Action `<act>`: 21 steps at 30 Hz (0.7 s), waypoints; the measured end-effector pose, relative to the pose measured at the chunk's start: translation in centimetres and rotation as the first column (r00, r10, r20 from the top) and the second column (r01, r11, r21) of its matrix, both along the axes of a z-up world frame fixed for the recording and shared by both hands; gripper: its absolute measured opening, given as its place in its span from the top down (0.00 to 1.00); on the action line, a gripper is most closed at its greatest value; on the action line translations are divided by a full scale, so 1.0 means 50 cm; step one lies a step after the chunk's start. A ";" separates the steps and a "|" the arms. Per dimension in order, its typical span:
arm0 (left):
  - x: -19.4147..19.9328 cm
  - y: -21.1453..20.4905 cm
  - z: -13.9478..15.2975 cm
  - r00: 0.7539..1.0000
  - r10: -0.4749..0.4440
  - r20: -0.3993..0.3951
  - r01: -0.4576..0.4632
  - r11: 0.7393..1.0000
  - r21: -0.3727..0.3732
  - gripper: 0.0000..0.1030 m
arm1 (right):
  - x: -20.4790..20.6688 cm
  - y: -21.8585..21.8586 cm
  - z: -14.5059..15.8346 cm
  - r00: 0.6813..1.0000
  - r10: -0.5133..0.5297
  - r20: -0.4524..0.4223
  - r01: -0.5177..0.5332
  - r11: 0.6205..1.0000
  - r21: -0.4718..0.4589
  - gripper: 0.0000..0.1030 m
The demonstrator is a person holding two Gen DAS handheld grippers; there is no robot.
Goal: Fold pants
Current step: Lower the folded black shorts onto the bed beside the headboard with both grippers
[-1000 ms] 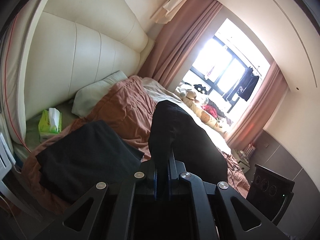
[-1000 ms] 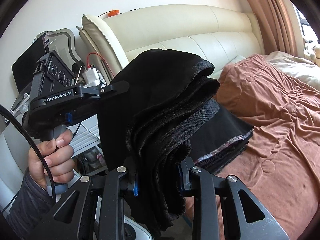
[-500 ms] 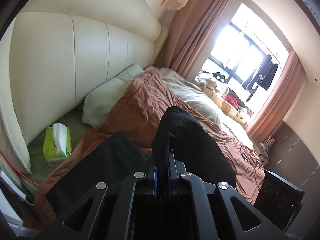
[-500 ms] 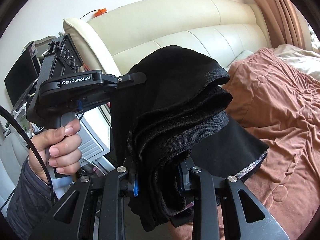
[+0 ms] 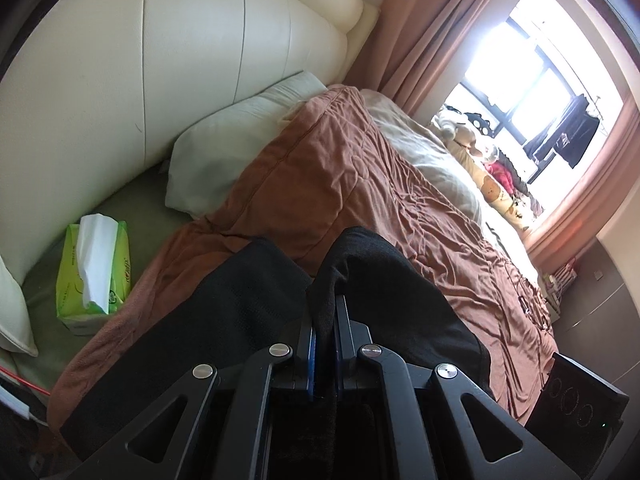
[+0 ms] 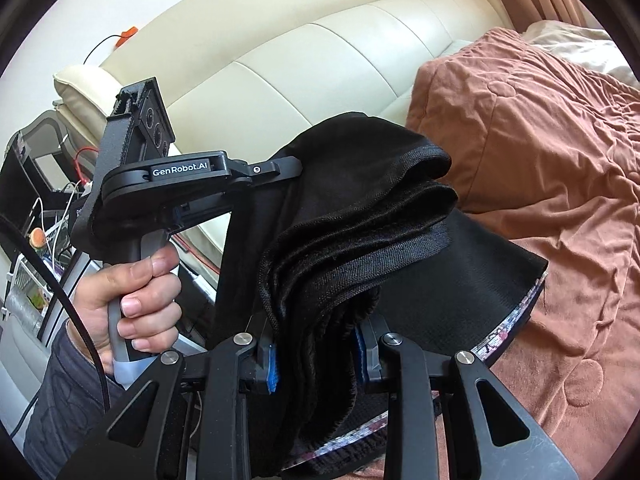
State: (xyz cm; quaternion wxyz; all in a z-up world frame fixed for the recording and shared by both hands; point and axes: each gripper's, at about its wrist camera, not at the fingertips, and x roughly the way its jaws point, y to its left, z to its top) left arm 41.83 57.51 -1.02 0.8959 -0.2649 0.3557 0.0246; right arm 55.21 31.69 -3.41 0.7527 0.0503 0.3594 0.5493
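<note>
I clamp both the left gripper (image 5: pixel 324 312) and right gripper (image 6: pixel 316 356) on the pants (image 6: pixel 360 216) (bunched, hanging) above the bed (image 5: pixel 360 184).

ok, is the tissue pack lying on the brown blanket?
No. The tissue pack sits on the green sheet beside the brown blanket, near the headboard.
</note>
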 end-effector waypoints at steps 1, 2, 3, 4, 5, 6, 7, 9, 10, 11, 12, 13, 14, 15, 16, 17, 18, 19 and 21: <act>0.014 -0.003 -0.010 1.000 0.000 -0.016 0.000 1.000 0.005 0.94 | 0.009 -0.001 -0.006 1.000 -0.003 -0.011 0.003 1.000 -0.001 0.76; 0.028 -0.006 -0.020 0.999 0.000 -0.034 0.000 1.000 0.010 0.93 | 0.019 -0.001 -0.014 1.000 -0.006 -0.023 0.006 1.000 -0.001 0.76; 0.042 -0.009 -0.030 0.999 0.003 -0.052 -0.002 1.000 0.017 0.93 | 0.030 -0.001 -0.021 0.999 -0.008 -0.034 0.008 1.000 -0.002 0.76; 0.054 -0.010 -0.041 0.997 0.013 -0.070 -0.011 1.000 0.024 0.93 | 0.039 -0.001 -0.027 0.999 -0.009 -0.042 0.009 1.000 -0.004 0.76; 0.064 -0.009 -0.055 0.995 0.030 -0.091 -0.027 0.999 0.030 0.92 | 0.047 0.000 -0.037 0.999 -0.012 -0.052 0.012 1.000 -0.005 0.76; 0.074 -0.010 -0.071 0.991 0.049 -0.122 -0.045 0.998 0.033 0.91 | 0.055 0.000 -0.047 0.998 -0.013 -0.067 0.013 1.000 -0.004 0.76; 0.082 -0.010 -0.087 0.986 0.060 -0.157 -0.055 0.998 0.038 0.91 | 0.064 0.001 -0.059 0.996 -0.010 -0.088 0.010 1.000 -0.001 0.76; 0.088 -0.011 -0.105 0.977 0.065 -0.203 -0.057 0.997 0.048 0.91 | 0.084 0.002 -0.086 0.990 0.000 -0.143 0.001 1.000 0.004 0.73; 0.086 -0.010 -0.105 0.976 0.066 -0.206 -0.056 0.997 0.055 0.90 | 0.093 0.001 -0.098 0.986 0.004 -0.169 -0.002 1.000 0.011 0.73; 0.078 -0.007 -0.100 0.978 0.070 -0.198 -0.059 0.996 0.062 0.85 | 0.101 0.000 -0.107 0.981 0.008 -0.194 -0.004 1.000 0.023 0.70; 0.068 -0.002 -0.094 0.979 0.083 -0.189 -0.070 0.995 0.071 0.83 | 0.109 -0.002 -0.115 0.975 0.018 -0.222 -0.008 0.999 0.042 0.68; 0.058 0.005 -0.086 0.977 0.106 -0.185 -0.092 0.992 0.082 0.74 | 0.115 -0.003 -0.119 0.967 0.031 -0.253 -0.014 0.998 0.066 0.67; 0.045 0.014 -0.079 0.975 0.132 -0.180 -0.118 0.989 0.090 0.67 | 0.121 -0.002 -0.122 0.960 0.041 -0.276 -0.020 0.997 0.081 0.65; 0.036 0.023 -0.073 0.973 0.150 -0.174 -0.135 0.986 0.096 0.66 | 0.130 -0.002 -0.126 0.955 0.050 -0.293 -0.024 0.996 0.091 0.62; 0.025 0.030 -0.067 0.972 0.162 -0.171 -0.146 0.984 0.100 0.66 | 0.134 0.000 -0.127 0.949 0.058 -0.309 -0.029 0.995 0.101 0.61; 0.013 0.035 -0.062 0.970 0.171 -0.171 -0.155 0.983 0.102 0.66 | 0.139 0.002 -0.128 0.944 0.066 -0.323 -0.031 0.993 0.111 0.60; 0.002 0.037 -0.058 0.970 0.175 -0.169 -0.159 0.982 0.104 0.66 | 0.144 0.001 -0.128 0.940 0.070 -0.333 -0.032 0.993 0.117 0.58; -0.007 0.038 -0.055 0.970 0.173 -0.169 -0.156 0.982 0.108 0.66 | 0.150 0.004 -0.129 0.936 0.070 -0.344 -0.030 0.992 0.120 0.58; -0.026 0.036 -0.052 0.969 0.168 -0.181 -0.145 0.981 0.131 0.66 | 0.166 0.003 -0.135 0.926 0.064 -0.372 -0.017 0.991 0.129 0.58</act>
